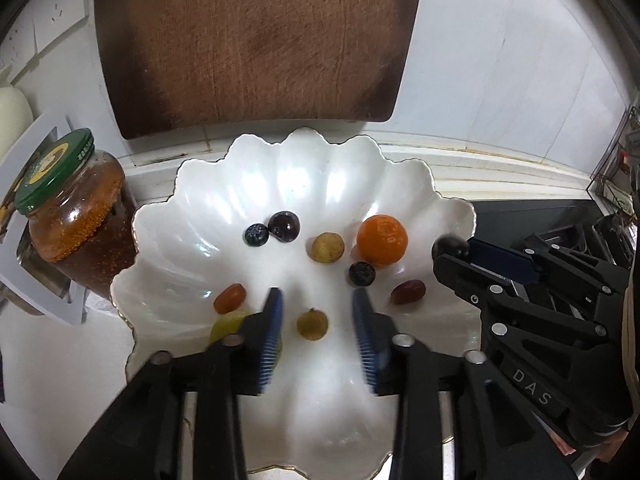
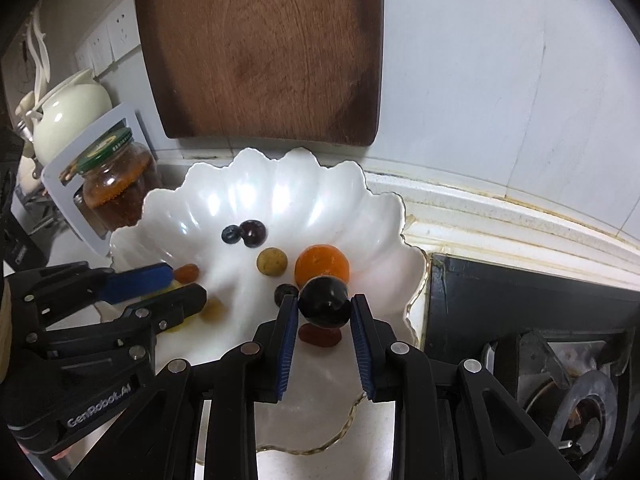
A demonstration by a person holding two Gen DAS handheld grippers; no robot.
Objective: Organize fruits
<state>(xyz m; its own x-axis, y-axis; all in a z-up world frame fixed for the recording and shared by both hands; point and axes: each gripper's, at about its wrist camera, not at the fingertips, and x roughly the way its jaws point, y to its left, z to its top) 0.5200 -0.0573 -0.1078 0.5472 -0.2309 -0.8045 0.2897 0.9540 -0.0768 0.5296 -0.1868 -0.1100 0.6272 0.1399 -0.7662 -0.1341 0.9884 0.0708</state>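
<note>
At the far left a green-lidded jar [image 1: 72, 216] stands beside the scalloped white dish [image 1: 192, 184] holding the fruits. The left gripper [image 1: 318, 312] hangs over the dish's near side, jaws wide, a small yellowish fruit [image 1: 312, 323] between them untouched. Rightward, the right gripper [image 2: 325, 312] pinches a dark plum [image 2: 325, 301] above the orange [image 2: 322, 264].

- The letters "DAS" stand in pale print on the black arm of the right gripper [image 1: 454, 254], seen from the left wrist view.
- The word "GenRobot.AI" stands on the black body of the left gripper [image 2: 176, 280], seen from the right wrist view.
- The green lid of the jar [image 1: 76, 216] carries a label, but its print is too small to read.
</note>
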